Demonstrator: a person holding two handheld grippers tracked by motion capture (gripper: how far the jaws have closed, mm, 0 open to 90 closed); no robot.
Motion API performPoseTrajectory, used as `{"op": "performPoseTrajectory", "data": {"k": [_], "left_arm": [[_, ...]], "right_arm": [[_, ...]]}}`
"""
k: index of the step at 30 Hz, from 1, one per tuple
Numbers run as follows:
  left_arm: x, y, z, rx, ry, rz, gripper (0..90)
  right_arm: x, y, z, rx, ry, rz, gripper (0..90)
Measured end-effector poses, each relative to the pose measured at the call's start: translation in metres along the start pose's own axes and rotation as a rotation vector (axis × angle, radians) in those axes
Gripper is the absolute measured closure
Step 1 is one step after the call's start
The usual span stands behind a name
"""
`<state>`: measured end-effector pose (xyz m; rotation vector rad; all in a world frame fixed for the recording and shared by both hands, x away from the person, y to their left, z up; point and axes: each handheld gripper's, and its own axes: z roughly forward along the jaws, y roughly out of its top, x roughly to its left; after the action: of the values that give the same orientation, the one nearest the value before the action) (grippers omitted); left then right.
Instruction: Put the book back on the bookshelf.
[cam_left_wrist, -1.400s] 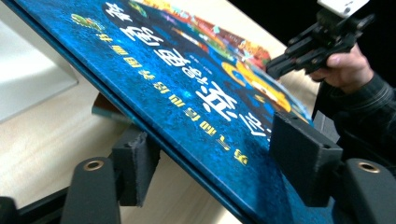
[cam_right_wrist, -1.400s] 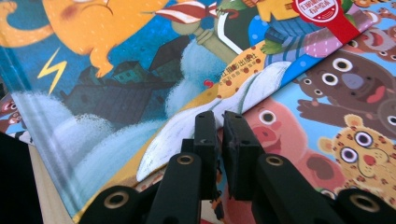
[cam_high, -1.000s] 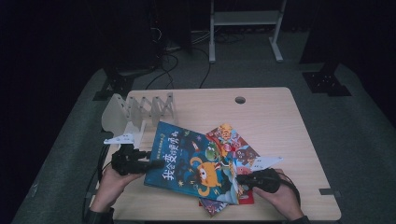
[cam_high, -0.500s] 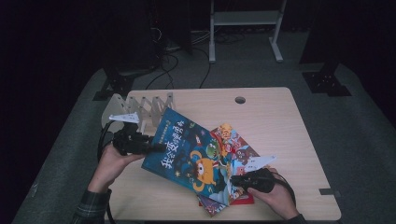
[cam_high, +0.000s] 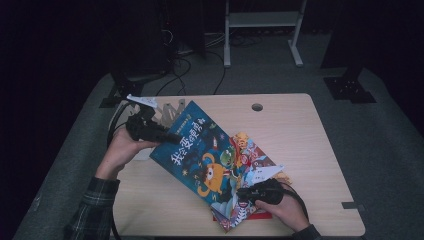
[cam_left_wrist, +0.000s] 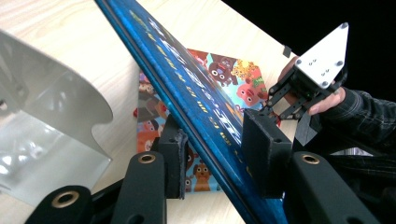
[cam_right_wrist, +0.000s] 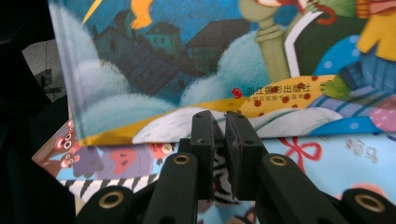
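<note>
Dark room, pale wooden table (cam_high: 310, 150). From the high view I see my left gripper (cam_high: 170, 137) at the blue book's (cam_high: 200, 152) far-left edge, the right gripper (cam_high: 242, 192) at its near corner. In the left gripper view, the jaws have just been closing, the tilted blue book between them, a clear rack (cam_left_wrist: 42, 135) to their left. In the right gripper view, the jaws sit nearly together below the book's edge; I cannot tell if they pinch it

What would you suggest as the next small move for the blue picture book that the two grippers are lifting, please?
Probably finish closing the left gripper: the blue picture book stands tilted between its jaws, which have just been closing, with a gap on one side. The right gripper, nearly shut, meets the book's lower edge above the colourful books.
</note>
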<state>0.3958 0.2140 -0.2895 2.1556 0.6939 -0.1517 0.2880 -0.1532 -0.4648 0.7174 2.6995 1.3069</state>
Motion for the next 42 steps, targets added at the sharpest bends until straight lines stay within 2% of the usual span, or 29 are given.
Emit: {"op": "performPoseTrajectory", "data": {"k": [5, 11, 18, 23, 30, 34, 37, 39, 42], "left_arm": [[-0.001, 0.023, -0.001, 0.049, 0.001, 0.013, 64.6], [-0.008, 0.045, -0.002, 0.094, 0.017, 0.051, 67.4], [-0.023, 0.071, -0.005, 0.156, 0.041, 0.086, 71.7], [-0.030, 0.085, -0.005, 0.193, 0.036, 0.097, 74.8], [-0.048, 0.103, -0.008, 0.232, 0.059, 0.125, 80.2], [-0.056, 0.107, -0.010, 0.251, 0.065, 0.146, 82.3], [-0.060, 0.107, -0.012, 0.255, 0.083, 0.156, 82.4], [-0.061, 0.106, -0.013, 0.254, 0.086, 0.159, 82.4], [-0.063, 0.104, -0.017, 0.250, 0.087, 0.167, 82.5]], "right_arm": [[0.005, 0.005, 0.008, 0.005, 0.023, -0.014, 80.7], [0.011, 0.013, 0.018, 0.013, 0.043, -0.036, 80.5], [0.019, 0.028, 0.034, 0.022, 0.050, -0.076, 79.3], [0.017, 0.030, 0.035, 0.015, 0.033, -0.064, 76.2], [-0.014, 0.016, 0.002, -0.054, -0.092, 0.030, 69.9], [-0.034, 0.002, -0.021, -0.094, -0.176, 0.096, 64.8], [-0.054, -0.013, -0.042, -0.131, -0.271, 0.159, 58.2], [-0.066, -0.020, -0.053, -0.155, -0.318, 0.205, 53.7], [-0.086, -0.035, -0.072, -0.201, -0.423, 0.269, 46.9]]}}
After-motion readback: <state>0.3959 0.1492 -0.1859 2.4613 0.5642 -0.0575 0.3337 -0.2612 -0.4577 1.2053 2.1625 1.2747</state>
